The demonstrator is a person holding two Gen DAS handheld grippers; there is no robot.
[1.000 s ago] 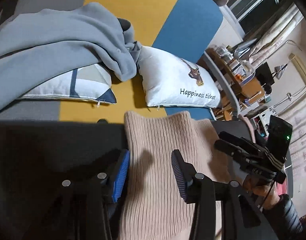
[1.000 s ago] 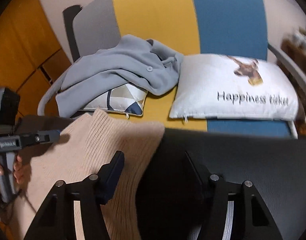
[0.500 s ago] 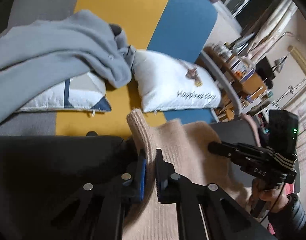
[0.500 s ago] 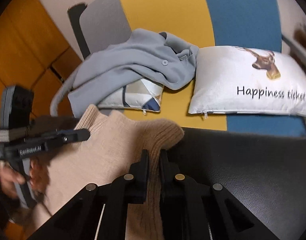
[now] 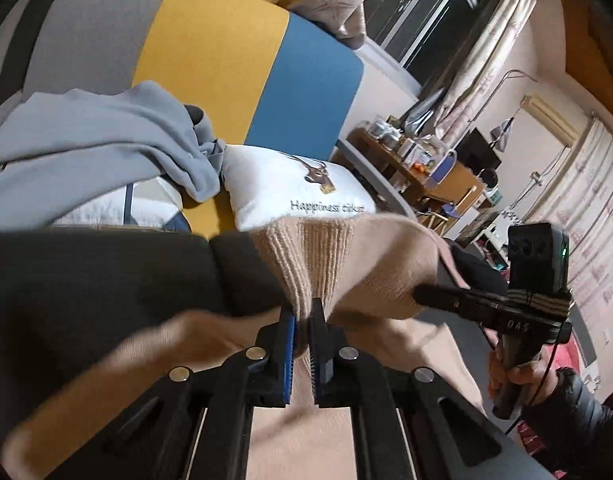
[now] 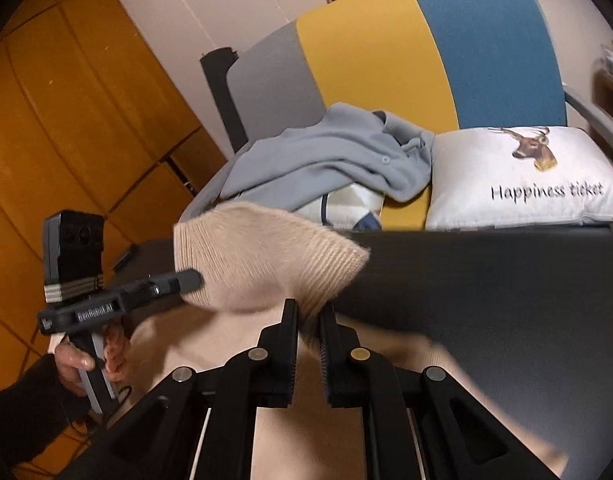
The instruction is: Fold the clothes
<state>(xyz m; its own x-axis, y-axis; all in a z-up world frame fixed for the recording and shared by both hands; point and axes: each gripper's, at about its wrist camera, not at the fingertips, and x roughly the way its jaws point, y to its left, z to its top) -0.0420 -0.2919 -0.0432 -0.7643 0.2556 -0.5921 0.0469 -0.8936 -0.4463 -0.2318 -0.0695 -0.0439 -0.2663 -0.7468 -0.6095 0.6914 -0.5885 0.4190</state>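
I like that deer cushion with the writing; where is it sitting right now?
The deer cushion lies on the striped sofa at the right of both views, below the blue stripe, beside the grey garment draped over a patterned cushion.

White deer pillow (lettered "Happiness ticket"), patterned pillow beside it, cluttered wooden desk, orange wardrobe

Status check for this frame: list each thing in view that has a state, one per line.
left gripper: shut on the beige sweater's ribbed edge
right gripper: shut on the same edge
beige sweater: edge lifted, not yet folded over
grey garment: crumpled, draped over the patterned pillow
patterned pillow: mostly covered
deer pillow: lying flat, uncovered
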